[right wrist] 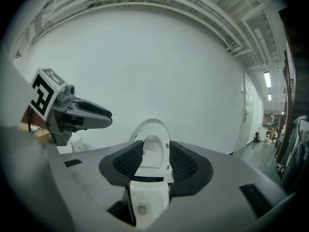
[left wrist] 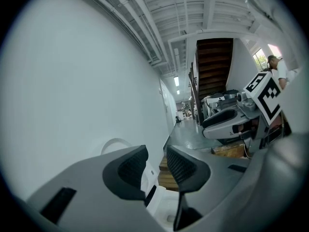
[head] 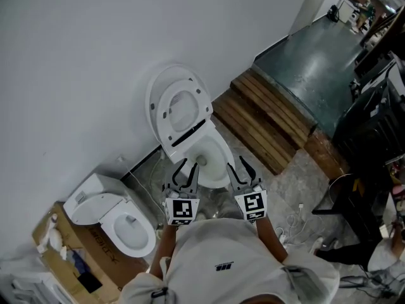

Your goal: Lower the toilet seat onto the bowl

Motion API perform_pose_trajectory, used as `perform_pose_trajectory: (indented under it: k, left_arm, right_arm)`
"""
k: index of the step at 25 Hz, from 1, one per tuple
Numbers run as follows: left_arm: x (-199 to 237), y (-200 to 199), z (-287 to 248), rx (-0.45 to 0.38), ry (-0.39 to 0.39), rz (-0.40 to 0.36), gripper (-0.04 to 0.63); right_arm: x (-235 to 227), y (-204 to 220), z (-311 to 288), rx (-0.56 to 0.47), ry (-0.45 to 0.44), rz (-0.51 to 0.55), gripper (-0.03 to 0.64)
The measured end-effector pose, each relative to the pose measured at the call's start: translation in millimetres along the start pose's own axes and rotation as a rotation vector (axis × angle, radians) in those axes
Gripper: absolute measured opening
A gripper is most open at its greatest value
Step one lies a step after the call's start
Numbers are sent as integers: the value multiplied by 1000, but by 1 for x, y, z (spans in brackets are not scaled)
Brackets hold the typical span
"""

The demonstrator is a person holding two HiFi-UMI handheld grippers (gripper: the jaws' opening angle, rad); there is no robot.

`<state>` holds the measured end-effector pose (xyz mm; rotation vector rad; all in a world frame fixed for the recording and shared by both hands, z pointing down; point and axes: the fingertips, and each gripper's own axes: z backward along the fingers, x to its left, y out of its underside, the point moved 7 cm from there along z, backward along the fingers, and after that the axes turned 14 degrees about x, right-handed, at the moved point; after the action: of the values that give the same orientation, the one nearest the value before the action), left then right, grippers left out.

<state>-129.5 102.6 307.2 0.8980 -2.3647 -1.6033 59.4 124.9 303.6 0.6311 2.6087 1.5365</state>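
leaning at eleven o'clock, the toilet seat (head: 166, 126) seems nearer the left gripper (head: 188, 168) than the right gripper (head: 237, 164); both narrowly parted, empty

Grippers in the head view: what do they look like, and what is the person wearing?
Both the left gripper and right gripper have two curved black jaws on a grey body, with ribbed dark pads. Each carries a white cube with black square markers. The person wears a white top with a small dark print.
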Motion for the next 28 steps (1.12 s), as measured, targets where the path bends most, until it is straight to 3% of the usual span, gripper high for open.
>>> perform_pose_trajectory:
  k: [17,28]
  left_arm:
    - [14,-54,-129,85,-107,65,149]
    - [21,-76,-198,153,-239,128,156]
  right_arm:
    - [-117,-38,-111,27,-151,50,167]
    - [-179,-51,-188,32,-311,122,167]
